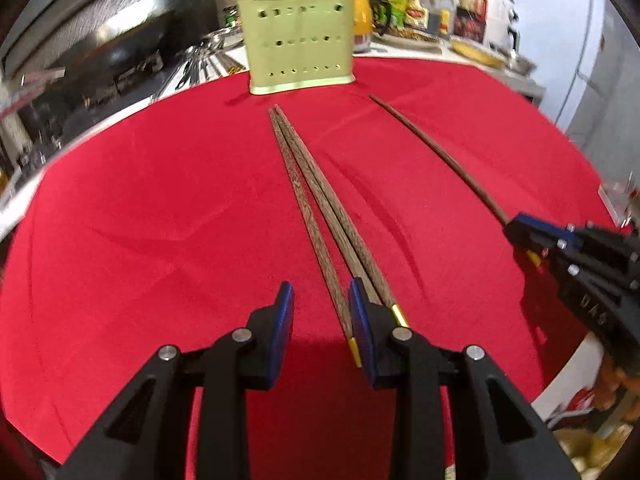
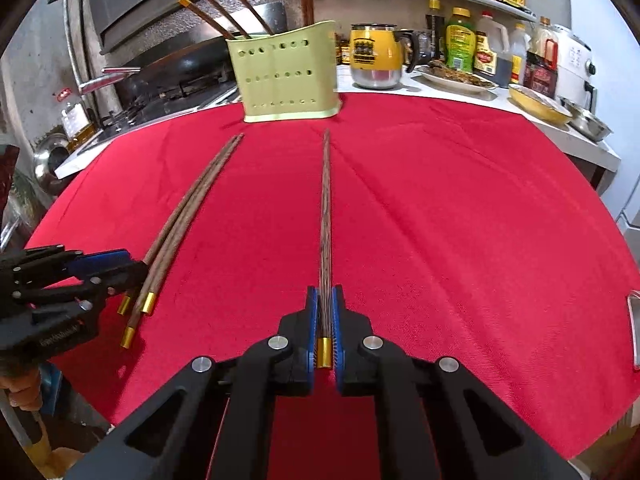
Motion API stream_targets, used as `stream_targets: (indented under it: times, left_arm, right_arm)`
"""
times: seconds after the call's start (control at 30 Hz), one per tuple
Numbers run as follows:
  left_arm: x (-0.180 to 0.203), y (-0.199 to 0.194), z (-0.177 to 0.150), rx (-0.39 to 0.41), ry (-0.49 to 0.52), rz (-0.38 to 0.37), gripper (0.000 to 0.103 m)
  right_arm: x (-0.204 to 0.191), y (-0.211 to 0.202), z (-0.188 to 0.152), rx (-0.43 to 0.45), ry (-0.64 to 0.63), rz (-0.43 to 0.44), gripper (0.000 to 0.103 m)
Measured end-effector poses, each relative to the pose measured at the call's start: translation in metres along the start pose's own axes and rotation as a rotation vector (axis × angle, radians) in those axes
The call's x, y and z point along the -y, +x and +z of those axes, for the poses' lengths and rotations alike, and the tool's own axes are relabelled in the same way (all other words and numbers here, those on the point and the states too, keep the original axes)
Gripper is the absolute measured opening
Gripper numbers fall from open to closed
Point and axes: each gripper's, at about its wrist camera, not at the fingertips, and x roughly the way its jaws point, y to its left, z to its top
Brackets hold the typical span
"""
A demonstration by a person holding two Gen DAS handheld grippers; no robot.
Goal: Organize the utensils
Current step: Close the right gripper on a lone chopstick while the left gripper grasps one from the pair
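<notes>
Black tool (image 2: 324, 320), blue pads (image 1: 282, 320), silver screws (image 2: 278, 342)

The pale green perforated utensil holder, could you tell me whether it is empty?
No, several brown wooden chopsticks stand inside the pale green perforated utensil holder.

We see bright, even indoor light; soft shadows on red cloth (image 1: 160, 220). Strong fisheye bending, dark vignette at corners. Left view motion-blurred toward 9 and 12 o'clock; right view sharper.

Lettering "UAS" is showing on the right gripper (image 1: 516, 236) body; bottle labels (image 2: 460, 46) are staying too blurred to read.
</notes>
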Motion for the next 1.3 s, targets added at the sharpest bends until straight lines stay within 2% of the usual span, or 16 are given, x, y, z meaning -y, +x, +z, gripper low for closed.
stream_targets:
  times: [0.07, 0.13, 0.23, 0.3, 0.4, 0.57, 0.83, 0.9, 1.07, 1.3]
  left_arm:
    - [-0.002, 0.0, -0.001, 0.001, 0.016, 0.017, 0.027]
    - [-0.008, -0.002, -0.004, 0.0, 0.015, 0.034, 0.017]
    - [-0.023, -0.008, -0.014, 0.018, -0.013, -0.011, 0.015]
    - [-0.026, -0.012, -0.02, 0.025, -0.031, -0.048, 0.016]
    - [-0.028, -0.018, -0.03, 0.036, -0.038, -0.087, 0.027]
    - [-0.02, -0.019, -0.034, 0.052, -0.012, -0.054, 0.03]
    - [-0.011, -0.017, -0.031, 0.057, -0.016, 0.014, 0.027]
    - [-0.012, -0.016, -0.03, 0.065, -0.02, 0.021, 0.022]
    - [-0.017, -0.015, -0.03, 0.085, -0.034, 0.045, 0.008]
    - [-0.028, -0.024, -0.031, 0.133, -0.076, 0.01, 0.007]
  right_arm:
    - [-0.003, -0.001, -0.002, 0.004, -0.025, 0.0, 0.012]
    - [-0.005, -0.002, -0.004, 0.011, -0.048, 0.0, 0.012]
    - [-0.005, -0.006, -0.009, 0.02, -0.067, 0.025, 0.02]
    - [-0.005, -0.011, -0.014, 0.029, -0.082, 0.035, 0.025]
    - [-0.008, -0.015, -0.02, 0.039, -0.103, 0.039, 0.031]
    - [-0.006, -0.019, -0.025, 0.05, -0.086, 0.044, 0.032]
    - [-0.006, -0.017, -0.025, 0.076, -0.066, 0.022, 0.02]
    - [-0.008, -0.015, -0.024, 0.085, -0.073, -0.012, 0.014]
    - [-0.004, -0.013, -0.022, 0.082, -0.039, -0.031, 0.011]
    - [-0.004, -0.021, -0.02, 0.094, -0.011, -0.037, 0.007]
